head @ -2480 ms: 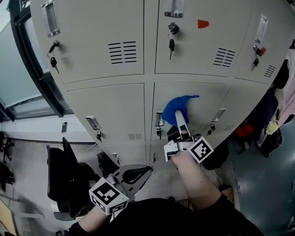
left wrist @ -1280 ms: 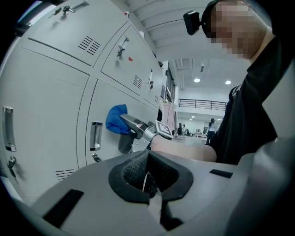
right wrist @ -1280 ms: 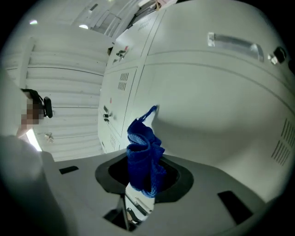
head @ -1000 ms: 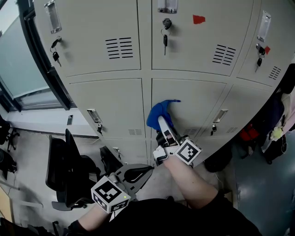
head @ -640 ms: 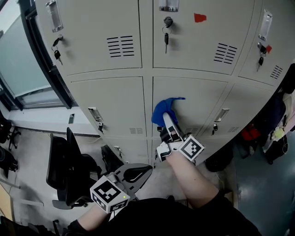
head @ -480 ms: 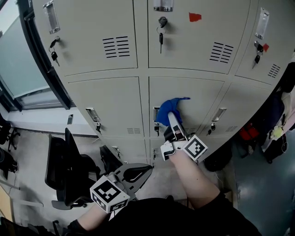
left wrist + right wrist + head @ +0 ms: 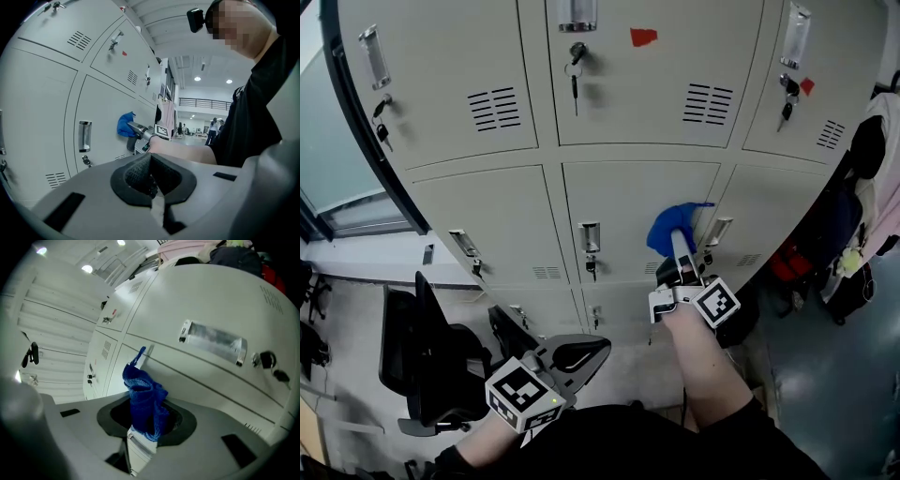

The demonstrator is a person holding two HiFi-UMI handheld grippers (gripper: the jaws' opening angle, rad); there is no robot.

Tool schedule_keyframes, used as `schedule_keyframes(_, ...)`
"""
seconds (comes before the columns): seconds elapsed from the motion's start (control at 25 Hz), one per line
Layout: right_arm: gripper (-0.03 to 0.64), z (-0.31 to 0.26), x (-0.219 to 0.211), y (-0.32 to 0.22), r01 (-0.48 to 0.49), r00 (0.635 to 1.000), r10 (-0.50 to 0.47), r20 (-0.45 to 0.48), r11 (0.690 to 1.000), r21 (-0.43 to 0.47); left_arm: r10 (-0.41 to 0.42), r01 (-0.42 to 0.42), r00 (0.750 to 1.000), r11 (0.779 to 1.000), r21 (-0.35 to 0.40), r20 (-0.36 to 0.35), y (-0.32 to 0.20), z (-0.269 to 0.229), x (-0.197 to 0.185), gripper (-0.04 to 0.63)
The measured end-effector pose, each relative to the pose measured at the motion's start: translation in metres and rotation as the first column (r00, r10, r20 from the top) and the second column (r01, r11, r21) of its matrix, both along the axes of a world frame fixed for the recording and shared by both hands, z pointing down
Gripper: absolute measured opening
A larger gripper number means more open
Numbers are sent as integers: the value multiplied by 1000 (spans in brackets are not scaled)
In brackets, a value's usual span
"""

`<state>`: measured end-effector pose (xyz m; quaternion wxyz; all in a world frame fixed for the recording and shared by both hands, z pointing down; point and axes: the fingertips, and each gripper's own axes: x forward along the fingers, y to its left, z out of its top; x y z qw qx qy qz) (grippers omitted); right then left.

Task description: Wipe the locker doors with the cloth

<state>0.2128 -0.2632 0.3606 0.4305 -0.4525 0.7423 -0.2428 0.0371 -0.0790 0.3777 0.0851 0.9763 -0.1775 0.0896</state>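
The blue cloth (image 7: 673,225) is seen right of centre in the head view. It is pinched in the jaws of the right gripper (image 7: 677,246) and held up at the middle-row locker door (image 7: 623,202). It is placed close to that door's right edge, just beside the neighbouring door's handle (image 7: 718,231). In the right gripper view the cloth (image 7: 143,399) is shown bunched, standing up out of the clamped jaws. The left gripper (image 7: 579,354) is held low at the bottom of the frame, well apart from the lockers, with its jaws pressed together on nothing. A key (image 7: 574,77) is hung from a top-row lock, and a black chair (image 7: 422,361) is parked lower left.
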Motion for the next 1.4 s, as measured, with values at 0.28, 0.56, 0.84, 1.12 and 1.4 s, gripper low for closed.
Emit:
schedule_keyframes(0.28, 103, 2, 56, 10, -87, 996, 87, 23, 996, -16, 40, -40, 999, 999, -3, 9, 4, 2, 25, 8)
schedule_keyframes(0.56, 103, -7, 36, 16, -39, 999, 38, 22, 999, 19, 49, -49, 999, 999, -5, 10, 8, 3, 30, 8)
schedule_keyframes(0.84, 103, 0, -77, 11, 184, 982, -183, -46, 983, 18, -7, 8, 1000, 1000, -12, 17, 10, 4, 2, 8)
schedule_keyframes(1.12, 103, 29, -161, 1, 322, 942, -324, -85, 946, -46, -88, 89, 996, 996, -26, 21, 7, 10, -33, 8)
schedule_keyframes(1.4, 103, 36, -168, -14, 320, 942, -324, -87, 946, -56, -141, 142, 990, 990, -25, 30, 5, 12, -50, 8)
